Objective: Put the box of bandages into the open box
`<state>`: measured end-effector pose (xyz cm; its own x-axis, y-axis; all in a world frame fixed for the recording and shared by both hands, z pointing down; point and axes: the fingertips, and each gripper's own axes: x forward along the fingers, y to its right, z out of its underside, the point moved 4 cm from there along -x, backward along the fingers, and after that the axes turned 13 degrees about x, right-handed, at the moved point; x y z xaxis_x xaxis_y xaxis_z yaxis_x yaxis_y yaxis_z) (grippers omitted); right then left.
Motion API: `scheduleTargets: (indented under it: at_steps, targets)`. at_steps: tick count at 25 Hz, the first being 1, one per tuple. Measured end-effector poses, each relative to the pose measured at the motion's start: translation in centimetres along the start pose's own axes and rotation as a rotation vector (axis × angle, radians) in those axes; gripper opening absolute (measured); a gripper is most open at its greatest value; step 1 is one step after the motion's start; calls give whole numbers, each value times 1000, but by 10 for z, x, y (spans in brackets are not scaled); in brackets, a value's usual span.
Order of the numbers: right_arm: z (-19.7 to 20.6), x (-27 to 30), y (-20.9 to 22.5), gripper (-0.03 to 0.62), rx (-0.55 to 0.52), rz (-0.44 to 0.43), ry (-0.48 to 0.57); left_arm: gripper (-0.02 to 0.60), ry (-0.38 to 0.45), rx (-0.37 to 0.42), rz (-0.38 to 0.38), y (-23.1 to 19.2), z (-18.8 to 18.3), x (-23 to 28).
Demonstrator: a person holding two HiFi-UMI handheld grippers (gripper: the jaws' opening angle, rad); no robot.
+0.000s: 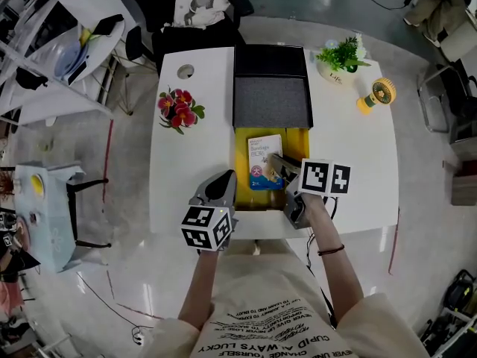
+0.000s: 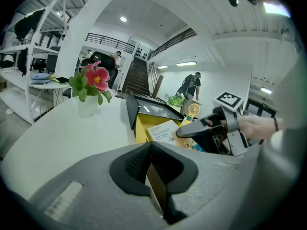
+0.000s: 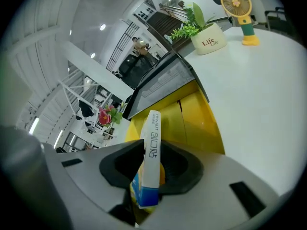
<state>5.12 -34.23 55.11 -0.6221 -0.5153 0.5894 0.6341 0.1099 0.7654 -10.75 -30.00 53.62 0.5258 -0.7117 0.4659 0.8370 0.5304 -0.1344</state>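
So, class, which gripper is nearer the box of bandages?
Right. The right gripper is clamped on the box of bandages at the yellow box; the left gripper grips that box's wall, apart from the bandages.

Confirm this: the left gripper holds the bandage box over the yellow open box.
Wrong gripper. The right gripper holds the bandage box over the yellow open box; the right gripper view shows it clamped between that gripper's jaws.

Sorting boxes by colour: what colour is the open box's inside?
The open box is yellow inside; the head view shows it best.
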Motion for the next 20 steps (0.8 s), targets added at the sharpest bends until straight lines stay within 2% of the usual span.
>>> scheduleTargets:
  at_steps: [5,14,20]
  targets:
    - [3,5,5,121,-85,73,-28,21,2,8,11,1,0,2]
    - [11,12,4,186,-177,149,-62,21,6,14,21,4,-3,2]
    - [11,13,2,216,-230,196,-27,21,8,16,18,3,-4,0]
